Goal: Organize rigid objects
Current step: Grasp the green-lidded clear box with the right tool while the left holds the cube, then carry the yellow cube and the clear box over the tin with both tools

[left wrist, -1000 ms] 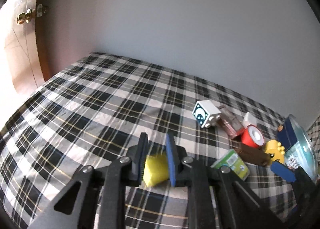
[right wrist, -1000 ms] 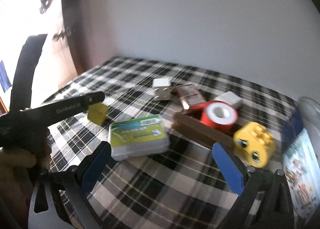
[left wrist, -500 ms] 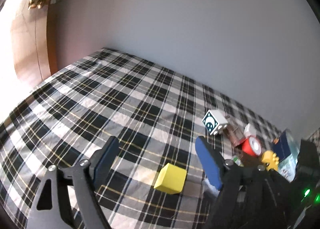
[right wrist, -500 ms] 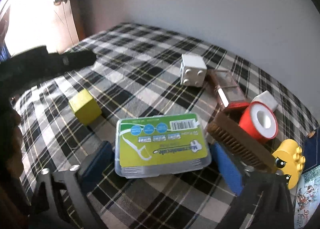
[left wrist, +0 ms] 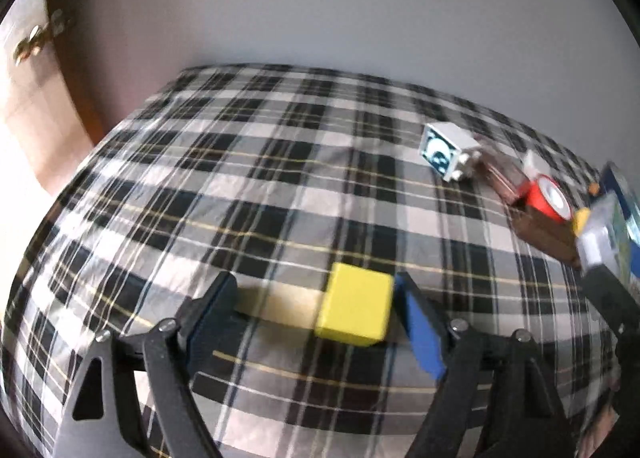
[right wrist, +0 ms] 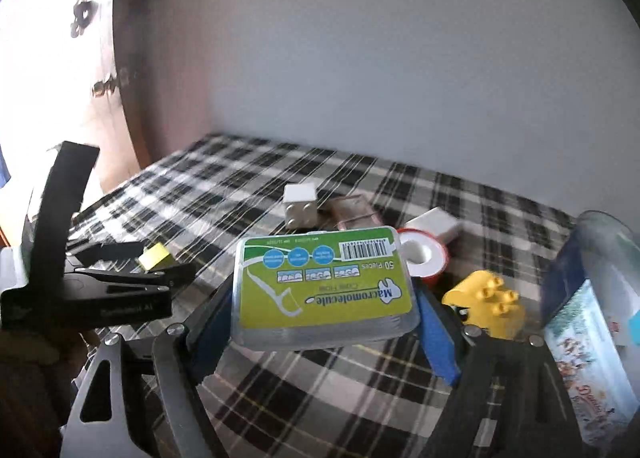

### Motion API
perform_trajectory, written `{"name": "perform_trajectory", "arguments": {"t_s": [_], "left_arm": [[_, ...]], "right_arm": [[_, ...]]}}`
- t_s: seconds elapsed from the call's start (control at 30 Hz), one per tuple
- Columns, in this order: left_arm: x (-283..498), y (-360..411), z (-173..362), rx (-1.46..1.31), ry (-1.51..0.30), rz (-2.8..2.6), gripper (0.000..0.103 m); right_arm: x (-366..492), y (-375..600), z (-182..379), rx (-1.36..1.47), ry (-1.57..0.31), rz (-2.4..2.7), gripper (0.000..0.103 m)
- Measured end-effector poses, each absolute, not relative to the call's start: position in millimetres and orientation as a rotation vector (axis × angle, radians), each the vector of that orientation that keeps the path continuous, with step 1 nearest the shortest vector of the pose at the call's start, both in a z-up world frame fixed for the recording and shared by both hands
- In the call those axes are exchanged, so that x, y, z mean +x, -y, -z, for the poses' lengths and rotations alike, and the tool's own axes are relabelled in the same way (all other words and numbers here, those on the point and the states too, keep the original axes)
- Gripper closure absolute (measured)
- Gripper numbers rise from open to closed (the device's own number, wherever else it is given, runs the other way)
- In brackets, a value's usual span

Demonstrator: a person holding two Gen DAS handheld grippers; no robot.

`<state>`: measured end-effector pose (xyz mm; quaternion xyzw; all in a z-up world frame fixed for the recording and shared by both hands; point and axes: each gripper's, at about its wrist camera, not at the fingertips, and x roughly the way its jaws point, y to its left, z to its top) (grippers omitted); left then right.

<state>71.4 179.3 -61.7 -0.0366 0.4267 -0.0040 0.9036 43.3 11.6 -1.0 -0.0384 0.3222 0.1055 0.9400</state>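
Two hand-held grippers work the plaid bed [left wrist: 280,194]. The left hand-held gripper [left wrist: 316,314] stands released around the yellow wooden cube [left wrist: 354,310]; the right hand-held gripper [right wrist: 324,322], having just narrowed, clamps the green-labelled clear plastic floss box [right wrist: 324,286], tilted near the clutter. The slick lid may slip out.

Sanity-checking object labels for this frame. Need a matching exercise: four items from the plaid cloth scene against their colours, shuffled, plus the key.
Items:
1. cube
2. floss box
3. tape roll
4. studded block

Colours:
A. red
B. white
C. yellow
D. clear with a green label

Pairs: 1-C, 2-D, 3-A, 4-B
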Motion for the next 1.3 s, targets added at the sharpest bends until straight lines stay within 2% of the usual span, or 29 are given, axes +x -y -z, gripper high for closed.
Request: {"name": "perform_trajectory", "arguments": {"t_s": [0.1,0.13,0.17,0.2,0.23,0.3,0.6,0.93,1.3], "left_arm": [[71.1,-181.9,62.3,-0.094,-0.880,0.002,0.025],[72.0,-183.1,62.3,-0.086,-0.879,0.004,0.033],[71.6,-182.0,61.7,-0.074,-0.873,0.017,0.053],[71.1,-180.6,61.0,-0.064,-0.867,0.038,0.063],[71.1,-180.6,61.2,-0.055,-0.866,0.040,0.071],[70.5,-180.0,61.4,-0.052,-0.864,0.045,0.080],[59.8,-170.6,41.4,-0.108,-0.705,0.084,0.080],[51.4,-169.5,31.1,-0.119,-0.628,0.053,0.080],[25.6,-175.1,11.6,-0.167,-0.455,0.088,0.080]], "right_arm": [[46.9,-10.5,2.5,-0.075,-0.666,-0.208,0.020],[48.2,-11.5,3.6,-0.072,-0.674,-0.212,0.020],[48.5,-12.8,4.4,-0.069,-0.678,-0.215,0.020],[48.0,-13.8,5.5,-0.069,-0.679,-0.216,0.020],[48.5,-15.3,6.0,-0.072,-0.679,-0.215,0.020],[47.8,-15.9,7.0,-0.075,-0.679,-0.215,0.020],[40.0,-9.5,-1.3,-0.040,-0.605,-0.214,0.020],[28.0,-9.0,-12.6,-0.076,-0.522,-0.209,0.020],[14.2,-7.4,-25.3,-0.094,-0.432,-0.184,0.020]]}}
